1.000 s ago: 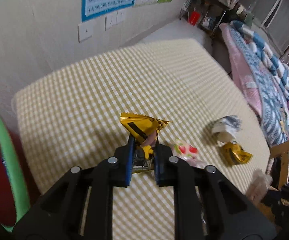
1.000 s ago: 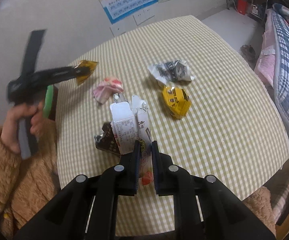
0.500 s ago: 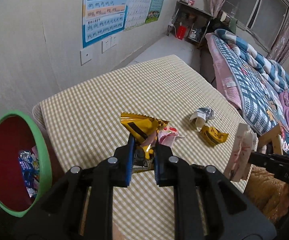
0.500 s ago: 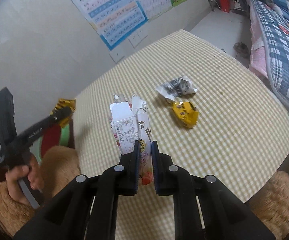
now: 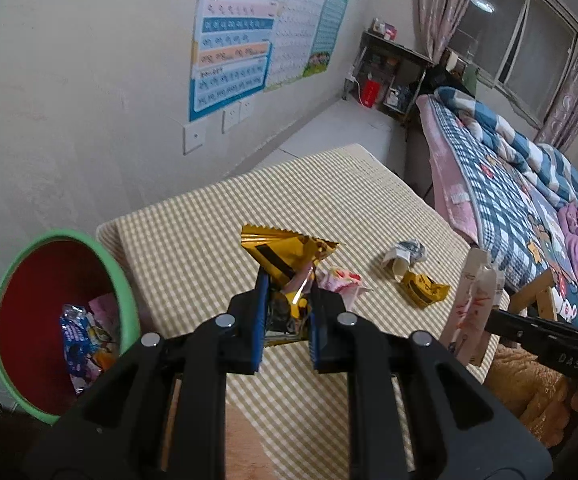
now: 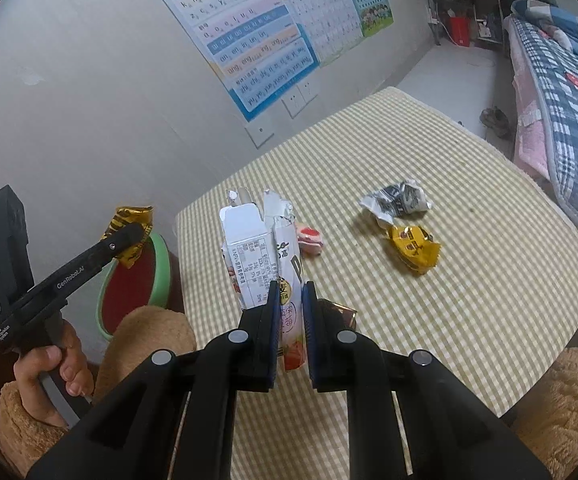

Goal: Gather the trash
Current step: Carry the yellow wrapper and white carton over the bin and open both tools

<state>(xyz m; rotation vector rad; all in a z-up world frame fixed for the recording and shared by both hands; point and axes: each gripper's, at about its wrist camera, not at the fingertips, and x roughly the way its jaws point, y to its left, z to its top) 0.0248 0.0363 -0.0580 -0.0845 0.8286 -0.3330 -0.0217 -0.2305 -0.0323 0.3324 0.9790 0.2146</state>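
Observation:
My left gripper point(image 5: 287, 284) is shut on a gold foil wrapper point(image 5: 285, 250), held up above the checked table's near left part. In the right wrist view the same left gripper point(image 6: 139, 232) hangs over the bin with the gold wrapper point(image 6: 129, 220) at its tip. The green-rimmed red bin point(image 5: 21, 316) stands beside the table's left end with wrappers inside. My right gripper point(image 6: 291, 292) is shut on a torn white carton point(image 6: 257, 252), lifted off the table. On the cloth lie a pink wrapper point(image 6: 309, 238), a yellow wrapper point(image 6: 411, 246) and a black-and-white crumpled wrapper point(image 6: 397, 200).
The table point(image 6: 469, 208) wears a yellow checked cloth. A brown wrapper point(image 6: 341, 314) lies beside my right fingers. A wall with posters and sockets runs behind. A bed point(image 5: 521, 184) with a blue plaid quilt stands at the right. A hand point(image 6: 49, 372) in a fuzzy brown sleeve holds the left gripper.
Both grippers have risen from the table with their loads. The left one swung toward the bin, which has come into its view. The carton now hangs above the cloth.

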